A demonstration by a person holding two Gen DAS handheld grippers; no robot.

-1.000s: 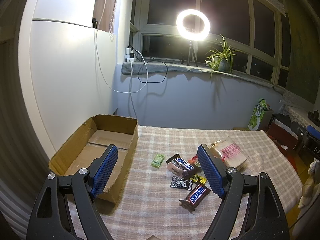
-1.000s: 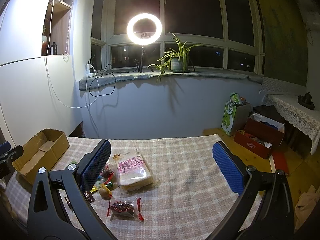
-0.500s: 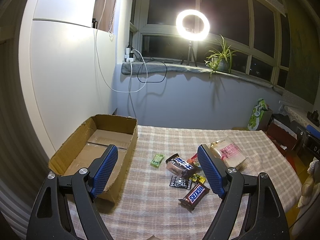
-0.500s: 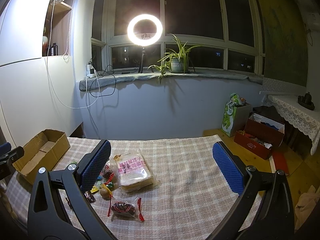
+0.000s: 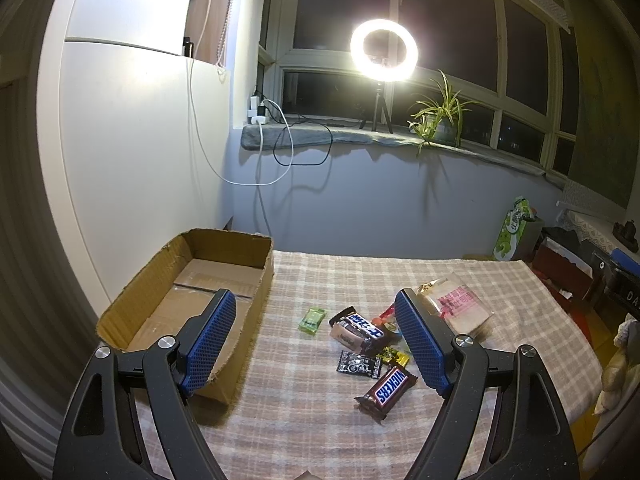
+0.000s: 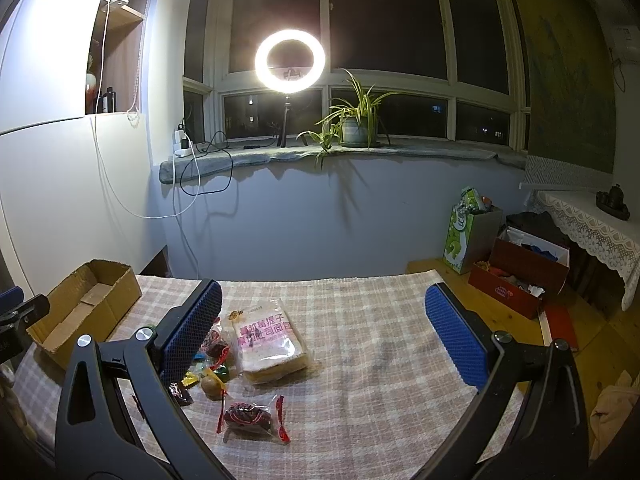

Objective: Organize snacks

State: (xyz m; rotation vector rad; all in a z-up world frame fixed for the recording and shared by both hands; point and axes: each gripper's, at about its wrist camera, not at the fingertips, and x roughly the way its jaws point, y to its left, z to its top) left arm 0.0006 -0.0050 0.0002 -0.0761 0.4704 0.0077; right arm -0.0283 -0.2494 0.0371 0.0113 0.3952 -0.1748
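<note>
Snacks lie in a loose pile on the checked tablecloth: a Snickers bar (image 5: 387, 390), a small black packet (image 5: 359, 364), a blue-labelled bar (image 5: 357, 330), a green candy (image 5: 312, 320) and a clear bag of bread with pink print (image 5: 460, 309), which also shows in the right wrist view (image 6: 268, 340). A clear red-edged packet of dark fruit (image 6: 250, 416) lies nearest the right gripper. An open cardboard box (image 5: 188, 292) stands at the left and looks empty. My left gripper (image 5: 316, 344) is open above the table between box and pile. My right gripper (image 6: 324, 336) is open and empty above the bread bag.
The table's right edge drops to a wooden floor with a red box (image 6: 520, 276) and a green bag (image 6: 466, 236). A wall and a windowsill with a ring light (image 6: 290, 60) and a plant (image 6: 356, 124) stand behind the table. A white cabinet (image 5: 132, 152) flanks the box.
</note>
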